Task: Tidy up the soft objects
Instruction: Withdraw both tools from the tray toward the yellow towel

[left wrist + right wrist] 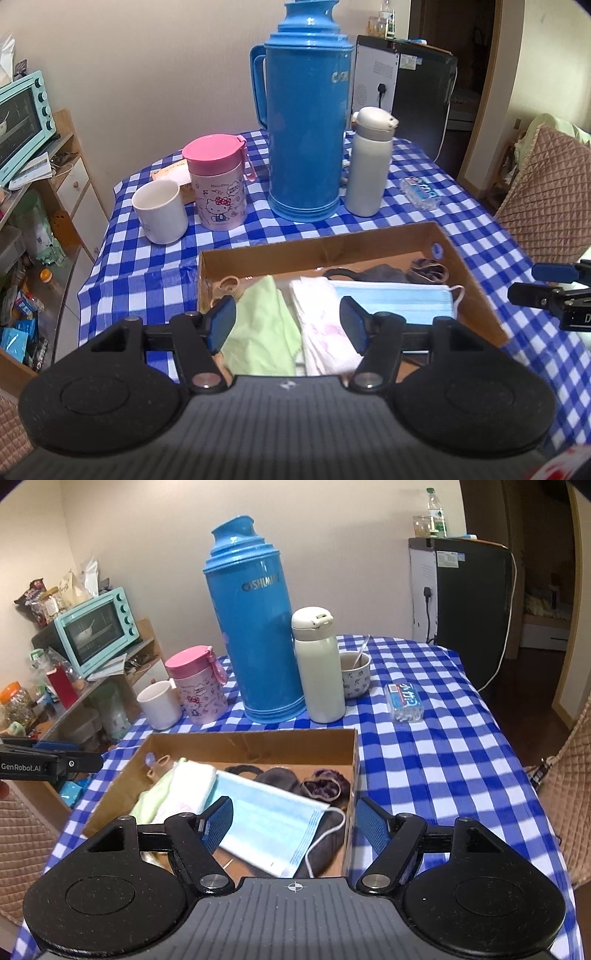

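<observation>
A shallow cardboard box point(321, 248) point(255, 740) sits on the blue checked table. In it lie a green cloth point(264, 325) point(153, 799), a white cloth point(321, 328) point(190, 784), a blue face mask point(397, 301) point(271, 821), a dark grey cloth point(382, 274) point(277, 777) and a purple scrunchie point(428, 268) point(325, 786). My left gripper point(290, 326) is open and empty above the green and white cloths. My right gripper point(295, 825) is open and empty above the mask at the box's near right side.
Behind the box stand a tall blue thermos point(308, 122) point(255, 627), a white flask point(369, 162) point(319, 664), a pink Hello Kitty cup point(218, 184) point(197, 685), a white mug point(160, 214) point(159, 703), a bowl with spoon point(354, 674) and a small plastic box point(404, 701). Quilted chairs flank the table.
</observation>
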The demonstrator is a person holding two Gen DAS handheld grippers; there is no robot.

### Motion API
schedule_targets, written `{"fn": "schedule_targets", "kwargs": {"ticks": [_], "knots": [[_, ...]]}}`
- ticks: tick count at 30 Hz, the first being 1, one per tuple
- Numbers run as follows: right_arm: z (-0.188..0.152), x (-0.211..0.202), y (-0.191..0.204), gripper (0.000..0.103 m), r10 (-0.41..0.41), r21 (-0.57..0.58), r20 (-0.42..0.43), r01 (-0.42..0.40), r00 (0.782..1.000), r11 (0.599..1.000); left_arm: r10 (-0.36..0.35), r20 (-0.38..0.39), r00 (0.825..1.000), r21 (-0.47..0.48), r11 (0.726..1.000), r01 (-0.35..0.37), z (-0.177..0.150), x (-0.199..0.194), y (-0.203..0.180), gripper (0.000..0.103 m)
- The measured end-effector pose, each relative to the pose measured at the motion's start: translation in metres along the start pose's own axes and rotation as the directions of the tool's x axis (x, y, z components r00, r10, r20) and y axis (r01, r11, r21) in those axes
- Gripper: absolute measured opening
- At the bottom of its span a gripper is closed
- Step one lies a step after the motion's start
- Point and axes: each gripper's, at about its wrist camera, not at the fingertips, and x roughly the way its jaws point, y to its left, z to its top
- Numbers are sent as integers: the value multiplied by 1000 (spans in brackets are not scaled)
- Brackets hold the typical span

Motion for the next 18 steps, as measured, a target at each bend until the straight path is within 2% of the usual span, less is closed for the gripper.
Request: {"fn": "schedule_targets", "kwargs": {"ticks": [18], "knots": [[-30,-90,33,74,38,7,30,-38,999,999,-37,12,999,-50,998,37,-50,-85,-21,60]]}}
